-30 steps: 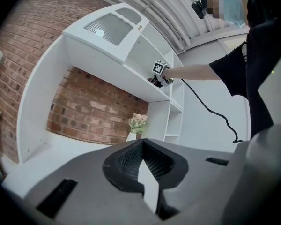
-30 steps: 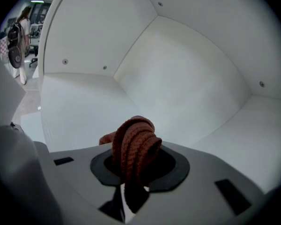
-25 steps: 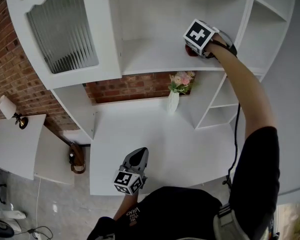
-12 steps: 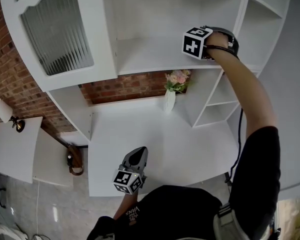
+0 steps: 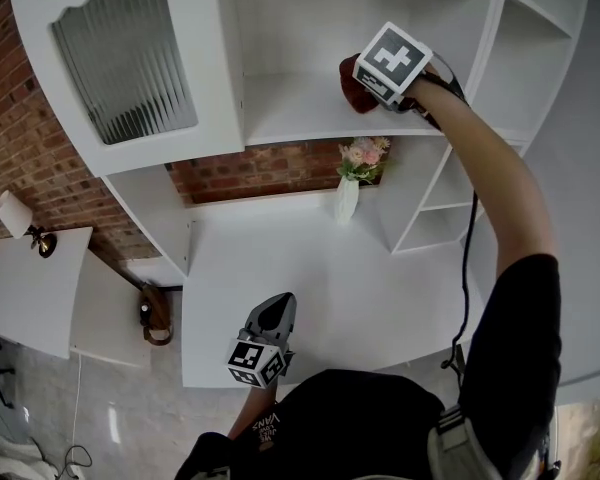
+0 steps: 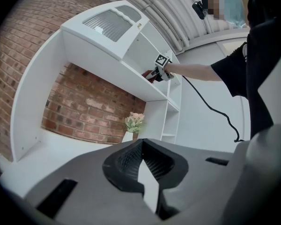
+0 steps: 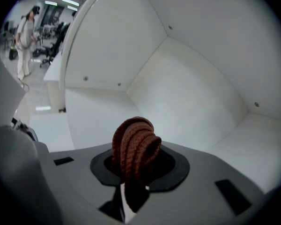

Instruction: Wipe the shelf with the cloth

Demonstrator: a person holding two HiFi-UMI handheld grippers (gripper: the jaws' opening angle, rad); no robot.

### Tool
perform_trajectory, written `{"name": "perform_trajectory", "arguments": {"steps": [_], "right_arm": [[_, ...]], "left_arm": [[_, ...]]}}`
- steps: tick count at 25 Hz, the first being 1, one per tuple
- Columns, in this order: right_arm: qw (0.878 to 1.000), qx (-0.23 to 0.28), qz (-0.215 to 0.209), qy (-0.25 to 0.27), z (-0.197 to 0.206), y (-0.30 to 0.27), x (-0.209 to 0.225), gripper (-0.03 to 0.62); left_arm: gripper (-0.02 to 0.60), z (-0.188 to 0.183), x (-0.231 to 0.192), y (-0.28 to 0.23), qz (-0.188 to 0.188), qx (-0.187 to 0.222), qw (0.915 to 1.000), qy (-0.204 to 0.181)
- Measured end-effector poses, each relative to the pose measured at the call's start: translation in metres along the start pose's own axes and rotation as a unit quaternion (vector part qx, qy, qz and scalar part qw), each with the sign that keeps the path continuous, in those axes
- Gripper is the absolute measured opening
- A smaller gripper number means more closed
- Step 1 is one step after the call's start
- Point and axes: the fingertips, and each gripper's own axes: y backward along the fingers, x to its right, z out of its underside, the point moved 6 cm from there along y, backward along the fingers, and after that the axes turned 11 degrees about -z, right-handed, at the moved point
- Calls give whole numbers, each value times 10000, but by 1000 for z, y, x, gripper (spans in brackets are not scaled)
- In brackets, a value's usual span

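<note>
The rust-brown knitted cloth is bunched into a thick roll and clenched in the right tongs, whose jaws press together on its lower end. In the head view the cloth sits at the right part of the white shelf, low over the board or touching it; which of the two cannot be told. The right gripper view looks across that board into the back corner of the compartment.

The wiping looks to be under way, in the stroke phase. The next move calls for the cloth pressed flat on the board and drawn across it toward the left end and the back corner, with the wrist low enough that the roll rubs and does not skim.

The shelf compartment shows nothing in it but the cloth. Left of it, a cabinet door with ribbed glass is closed, and its contents cannot be made out. Below, a white vase holds pale pink flowers and stands on the desk near the brick wall. The small side cubbies show nothing inside.

The left tongs hang low over the desk's front edge, jaws closed on nothing.
</note>
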Motion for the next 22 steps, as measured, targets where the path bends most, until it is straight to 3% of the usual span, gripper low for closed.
{"name": "perform_trajectory", "arguments": {"steps": [3, 6, 12, 14, 22], "right_arm": [[9930, 757, -803, -415, -35, -2, -28, 100], [9752, 1333, -1556, -842, -65, -5, -54, 100], [9478, 1745, -2361, -1244, -97, -16, -93, 100], [9449, 1749, -2452, -1284, -101, -20, -102, 100], [9613, 1468, -2126, -957, -87, -25, -104, 100]], "left_arm": [[6, -2, -3, 6, -77, 21, 10000, 14], [8, -3, -7, 14, -189, 54, 9998, 40], [8, 0, -18, 32, -432, 87, 9990, 112], [8, 1, -22, 36, -484, 85, 9987, 131], [8, 3, -19, 30, -319, 51, 9994, 124]]}}
